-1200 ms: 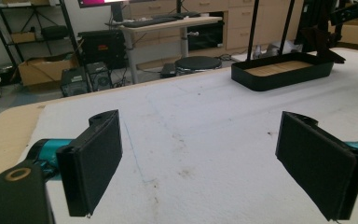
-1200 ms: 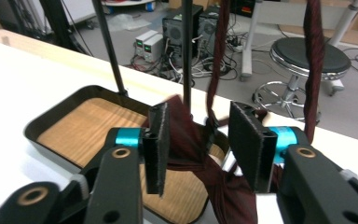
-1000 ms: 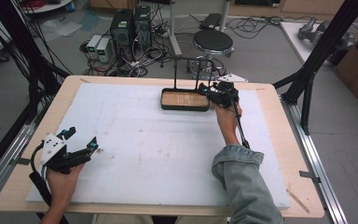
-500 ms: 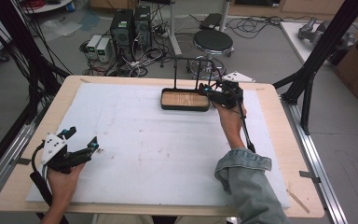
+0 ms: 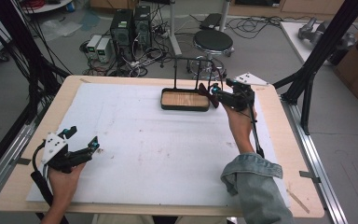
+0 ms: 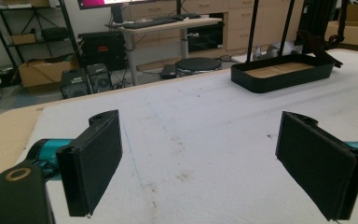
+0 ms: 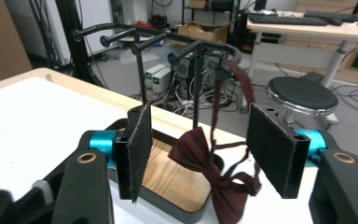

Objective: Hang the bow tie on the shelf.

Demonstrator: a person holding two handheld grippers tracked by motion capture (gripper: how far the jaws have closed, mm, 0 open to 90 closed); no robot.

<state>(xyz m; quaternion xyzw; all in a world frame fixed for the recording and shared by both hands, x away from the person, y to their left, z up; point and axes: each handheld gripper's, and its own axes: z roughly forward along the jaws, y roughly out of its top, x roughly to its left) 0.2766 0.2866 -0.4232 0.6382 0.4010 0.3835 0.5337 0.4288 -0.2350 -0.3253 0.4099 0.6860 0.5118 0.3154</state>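
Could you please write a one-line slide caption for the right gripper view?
Open right gripper facing a dark red bow tie hanging by its strap from a black rack over a wood-bottomed tray.

counter [image 5: 14, 182]: light wood top, bare wood along every edge
white sheet [image 5: 168, 140]: lies flat on the counter, covers nearly all of it, faint brown marks near centre
black tray [image 5: 185, 100]: on the sheet at 12 o'clock, wooden floor inside, thin black rack rising from it
dark red bow tie [image 7: 205, 158]: hangs from the rack by its strap, draped over the tray's 3 o'clock rim
tape strip [image 5: 300, 201]: on bare wood at 4 o'clock
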